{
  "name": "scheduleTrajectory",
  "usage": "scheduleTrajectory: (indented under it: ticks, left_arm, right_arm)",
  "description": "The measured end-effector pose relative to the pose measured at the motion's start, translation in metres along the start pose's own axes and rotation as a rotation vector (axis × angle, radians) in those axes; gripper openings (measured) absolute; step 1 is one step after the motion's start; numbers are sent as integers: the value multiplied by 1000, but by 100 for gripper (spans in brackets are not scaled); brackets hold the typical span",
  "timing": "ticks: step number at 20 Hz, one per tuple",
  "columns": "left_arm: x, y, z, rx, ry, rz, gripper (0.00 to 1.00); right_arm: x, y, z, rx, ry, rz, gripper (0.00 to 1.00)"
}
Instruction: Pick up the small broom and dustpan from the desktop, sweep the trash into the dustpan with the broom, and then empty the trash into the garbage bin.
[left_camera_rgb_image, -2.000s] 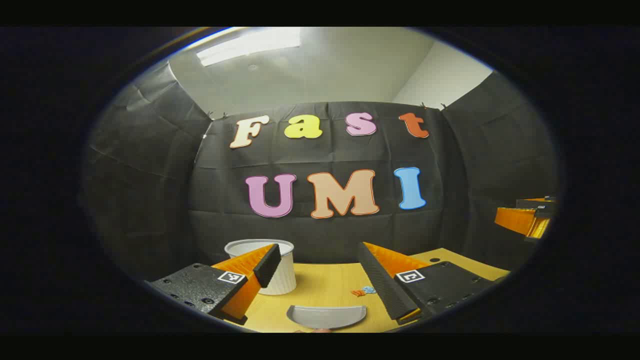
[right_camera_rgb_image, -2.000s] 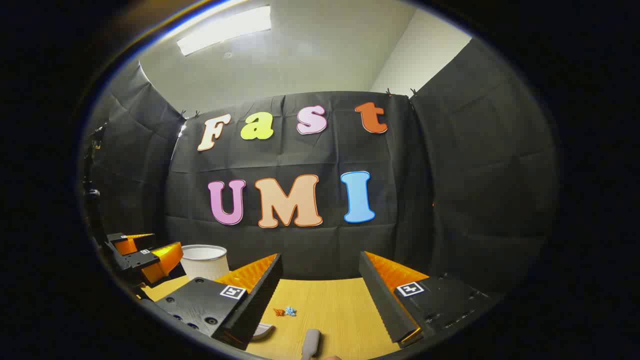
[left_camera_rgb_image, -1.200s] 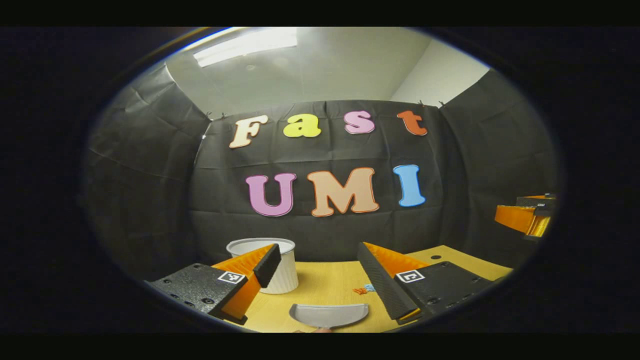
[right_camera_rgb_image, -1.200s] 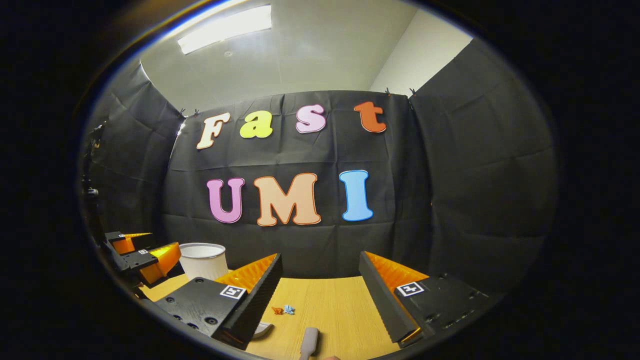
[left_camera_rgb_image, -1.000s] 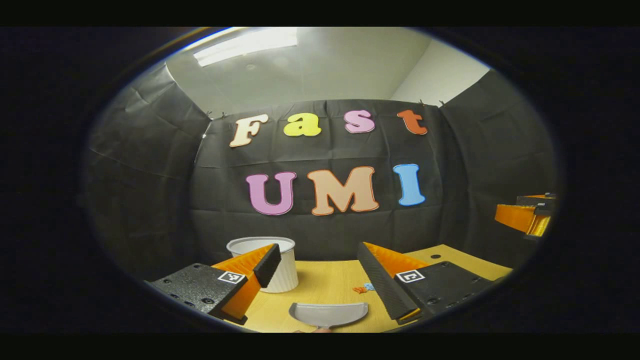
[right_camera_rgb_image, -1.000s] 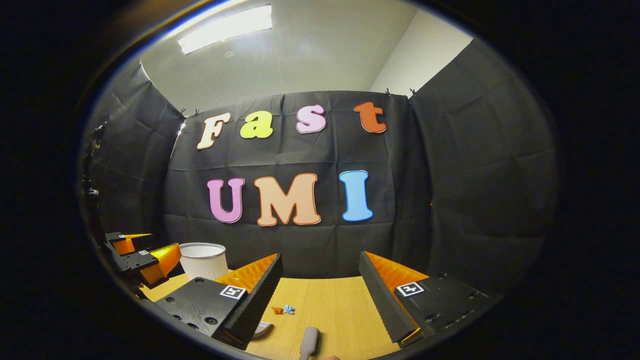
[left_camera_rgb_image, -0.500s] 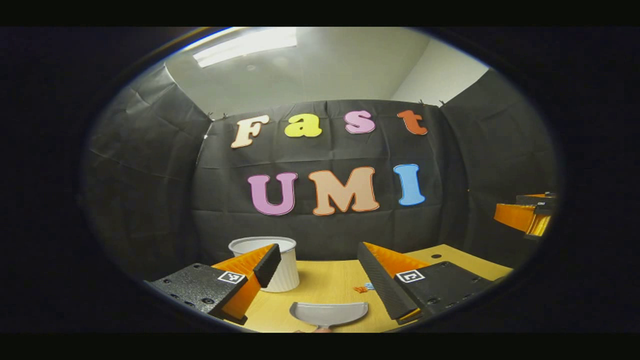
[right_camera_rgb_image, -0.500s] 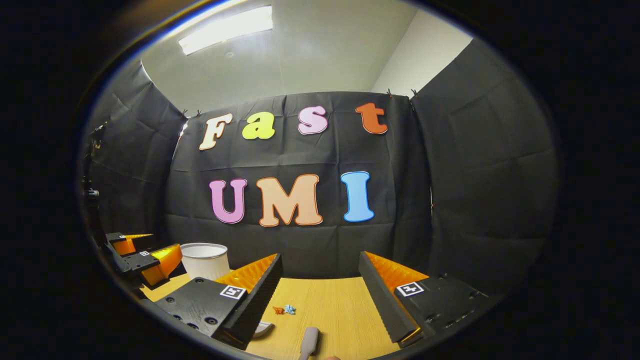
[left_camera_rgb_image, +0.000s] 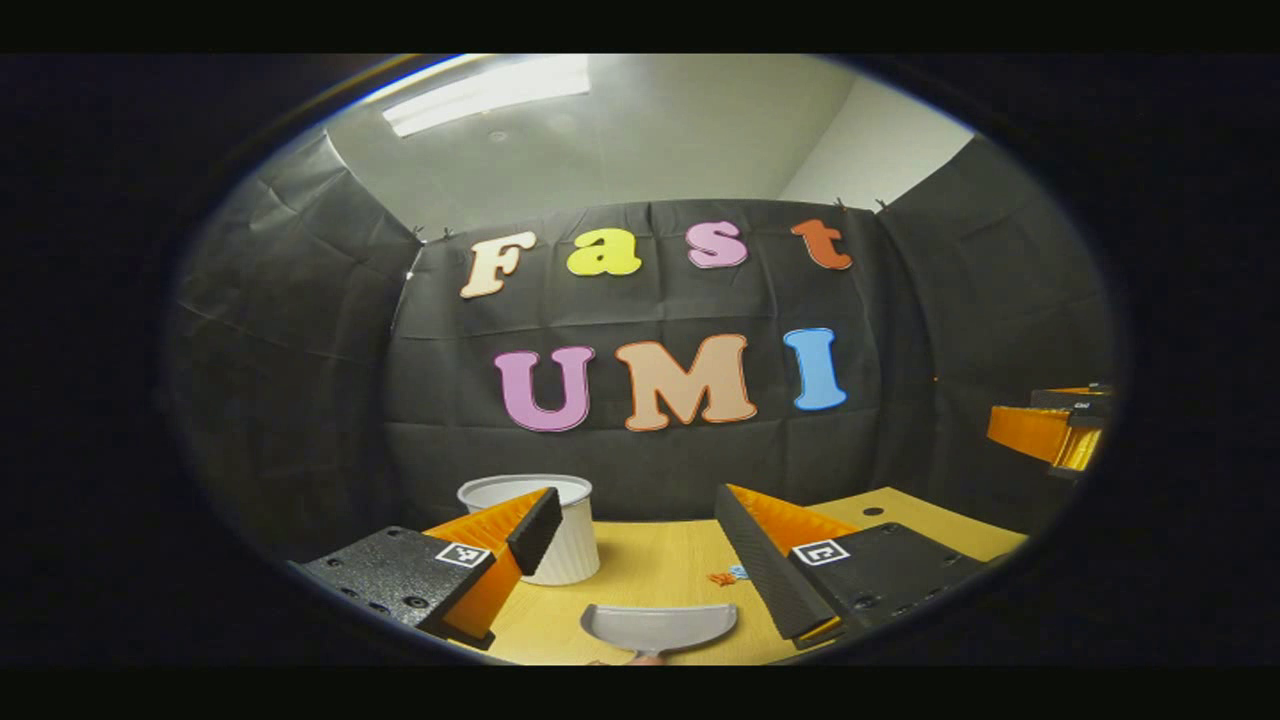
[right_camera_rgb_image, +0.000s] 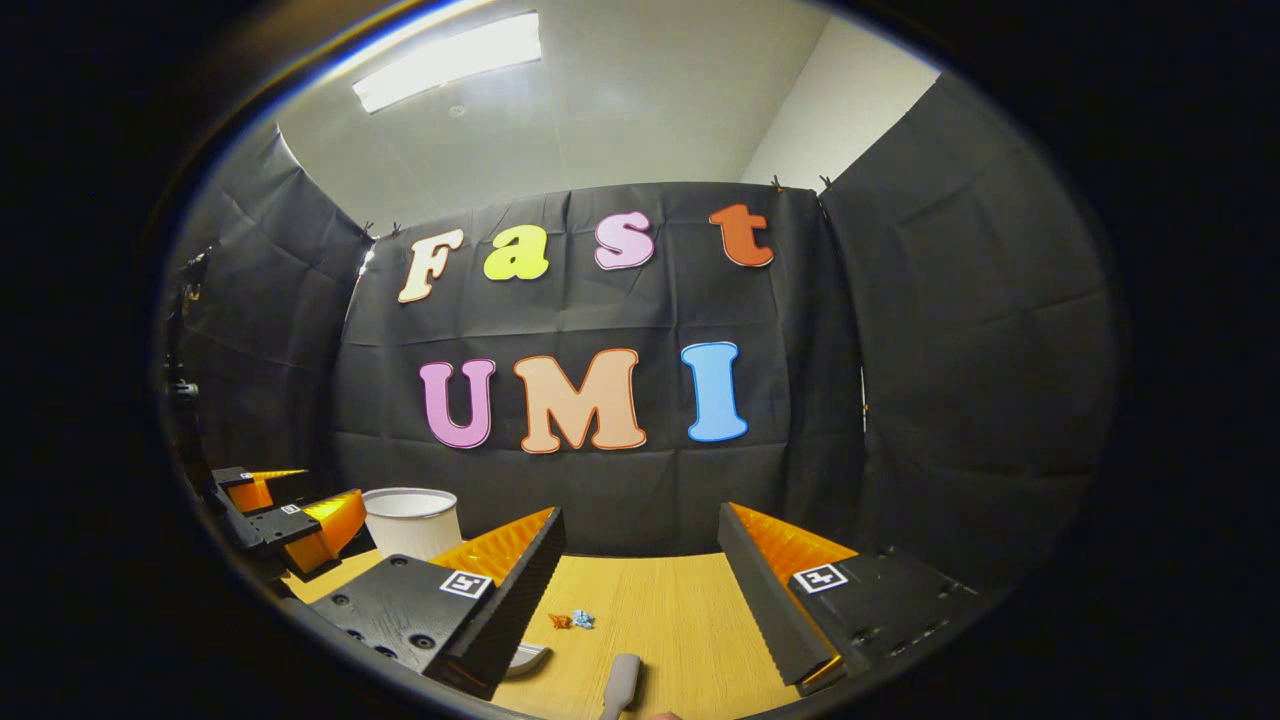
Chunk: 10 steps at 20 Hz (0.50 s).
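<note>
Barely shifted, both spread grippers (left_camera_rgb_image: 640, 545) (right_camera_rgb_image: 640, 585) hover near the desktop's (right_camera_rgb_image: 680, 610) possibly near edge.

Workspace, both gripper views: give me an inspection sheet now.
Surface: wooden desktop, bare in the middle.
Job's things: grey dustpan lying flat; broom, only its grey end visible; white garbage bin upright at the back; trash, small orange and blue bits, loose on the desktop.
Clutter: nothing seen.
Grippers: left gripper open above the dustpan; right gripper open above the broom.
Cables: nothing seen.
Surroundings: black cloth wall, ceiling light.
</note>
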<state>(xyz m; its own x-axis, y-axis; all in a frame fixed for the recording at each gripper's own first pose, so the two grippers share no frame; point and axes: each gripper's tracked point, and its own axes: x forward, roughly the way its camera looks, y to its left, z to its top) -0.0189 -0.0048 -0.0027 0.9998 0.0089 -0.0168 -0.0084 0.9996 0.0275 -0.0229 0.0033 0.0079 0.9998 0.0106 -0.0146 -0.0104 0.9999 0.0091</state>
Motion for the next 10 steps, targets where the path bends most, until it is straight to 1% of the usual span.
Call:
scheduleTrajectory:
  ticks: [7,10]
  left_arm:
    - [-2,5,-7,2,20,1,93]
    - [-1,4,-18,0,49,-8,94]
  right_arm:
    - [-3,7,-1,-1,19,4,92]
    - [-3,10,-7,-4,41,10,93]
